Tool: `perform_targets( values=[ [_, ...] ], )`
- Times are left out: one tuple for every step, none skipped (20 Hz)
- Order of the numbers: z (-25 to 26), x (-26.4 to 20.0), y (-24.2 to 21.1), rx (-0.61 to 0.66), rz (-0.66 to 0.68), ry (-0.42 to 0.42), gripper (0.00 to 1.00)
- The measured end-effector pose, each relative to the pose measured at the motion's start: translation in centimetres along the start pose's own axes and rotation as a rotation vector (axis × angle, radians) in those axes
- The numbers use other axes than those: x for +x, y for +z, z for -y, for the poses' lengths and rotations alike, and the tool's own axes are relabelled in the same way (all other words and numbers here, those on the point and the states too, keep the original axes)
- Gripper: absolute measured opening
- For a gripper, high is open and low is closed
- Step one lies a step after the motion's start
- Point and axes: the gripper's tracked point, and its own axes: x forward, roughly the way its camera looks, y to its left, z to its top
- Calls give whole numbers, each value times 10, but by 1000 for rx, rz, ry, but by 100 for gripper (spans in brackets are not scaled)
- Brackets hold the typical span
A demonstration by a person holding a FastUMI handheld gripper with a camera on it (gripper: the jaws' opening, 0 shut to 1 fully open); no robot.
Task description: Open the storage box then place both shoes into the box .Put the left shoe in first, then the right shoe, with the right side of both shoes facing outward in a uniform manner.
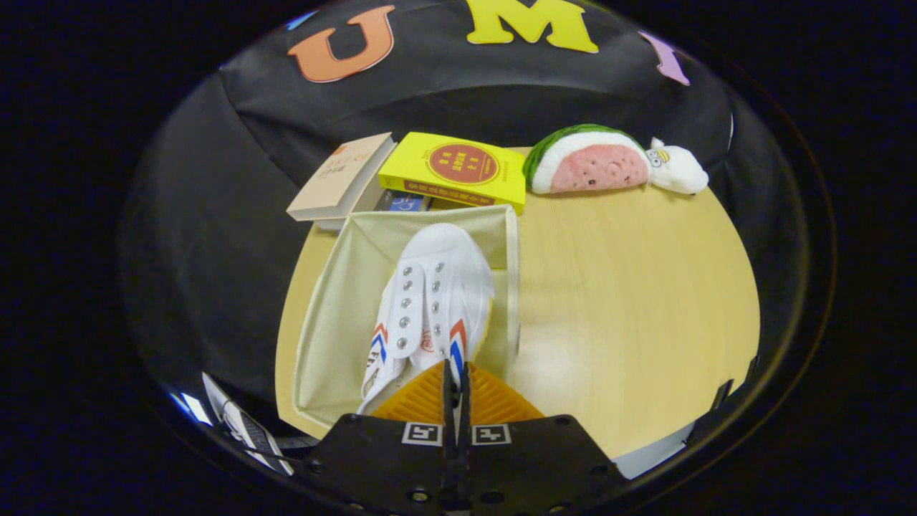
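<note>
I see my hand-held gripper (455,373) with fingers pressed together, clamped on the heel of a white canvas shoe with red-blue stripes (430,301). Shoe hangs over the open beige fabric storage box (326,322) on the light wooden tabletop (630,301), toe pointing away.

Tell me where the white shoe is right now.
In the gripper view the white shoe hangs from the shut gripper, toe forward, over the open beige storage box, short of the yellow book.
</note>
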Motion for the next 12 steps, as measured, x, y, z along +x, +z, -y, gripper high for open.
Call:
perform_targets(
  values=[
    [-2, 1, -1, 16, 2, 16, 1],
    [-12, 0, 0, 46, 12, 65, 8],
    [-15, 1, 5, 67, 35, 88, 12],
    [-20, -9, 8, 65, 55, 122, 22],
    [-21, -15, 7, 52, 63, 124, 33],
    [-18, -22, 3, 43, 65, 121, 53],
    [-18, -28, 0, 41, 70, 128, 58],
    [-16, -35, -1, 42, 82, 123, 74],
    [-11, -43, -1, 38, 95, 114, 77],
    [-7, -52, -2, 31, 113, 104, 84],
    [-2, -63, 1, 28, 138, 93, 89],
    [2, -75, 5, 26, 172, 87, 93]
  ],
)
